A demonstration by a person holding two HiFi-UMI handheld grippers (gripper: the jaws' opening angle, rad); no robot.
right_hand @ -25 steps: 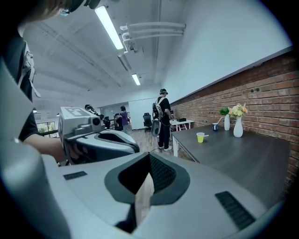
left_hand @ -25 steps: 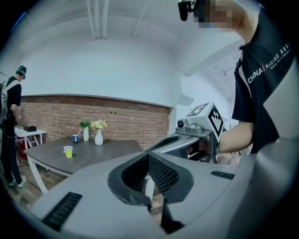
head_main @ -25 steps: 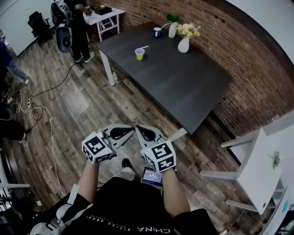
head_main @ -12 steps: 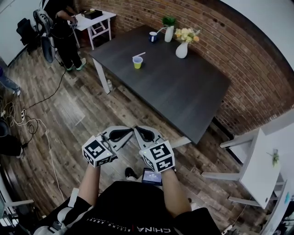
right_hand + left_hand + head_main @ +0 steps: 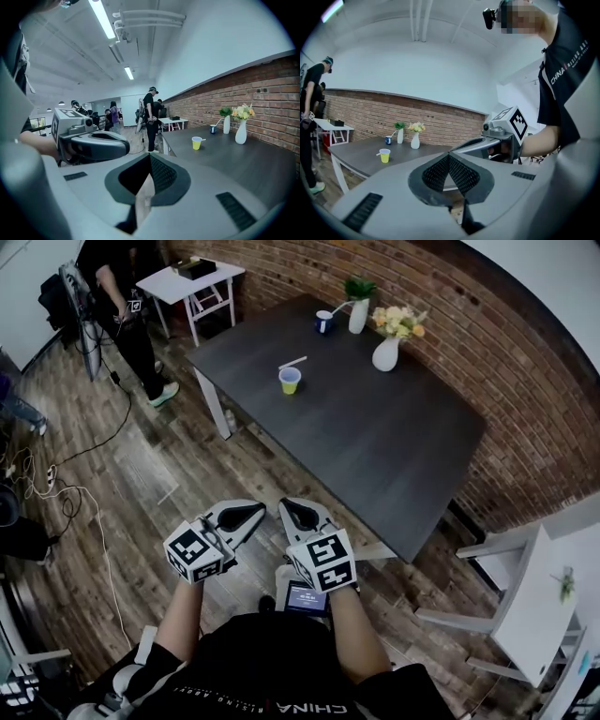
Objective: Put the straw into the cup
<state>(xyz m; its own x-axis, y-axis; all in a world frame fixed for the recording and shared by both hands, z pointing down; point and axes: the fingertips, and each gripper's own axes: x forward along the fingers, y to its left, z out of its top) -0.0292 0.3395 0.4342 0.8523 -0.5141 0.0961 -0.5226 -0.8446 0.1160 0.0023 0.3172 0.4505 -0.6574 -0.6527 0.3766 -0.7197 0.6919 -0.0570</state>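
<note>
A yellow cup point(image 5: 290, 381) stands on the far part of the dark table point(image 5: 375, 456). A white straw point(image 5: 292, 363) lies flat on the tabletop just behind it. Both grippers hang over the wooden floor, well short of the table. My left gripper point(image 5: 257, 510) is shut with nothing in it, and the cup point(image 5: 385, 155) shows far off to the left in its own view. My right gripper point(image 5: 285, 506) is beside it, jaw tips together and empty. In the right gripper view the cup point(image 5: 197, 143) stands on the table ahead to the right.
A blue mug point(image 5: 323, 322) and two white vases point(image 5: 386, 352) with plants stand at the table's far edge by the brick wall. A person point(image 5: 117, 296) stands near a small white table point(image 5: 192, 277). Cables point(image 5: 66, 474) trail on the floor at left; white furniture point(image 5: 525, 587) at right.
Both grippers have been carried forward side by side toward the table, whose near corner now lies closer to them. Neither jaw has changed. The bystander has shifted a little.
</note>
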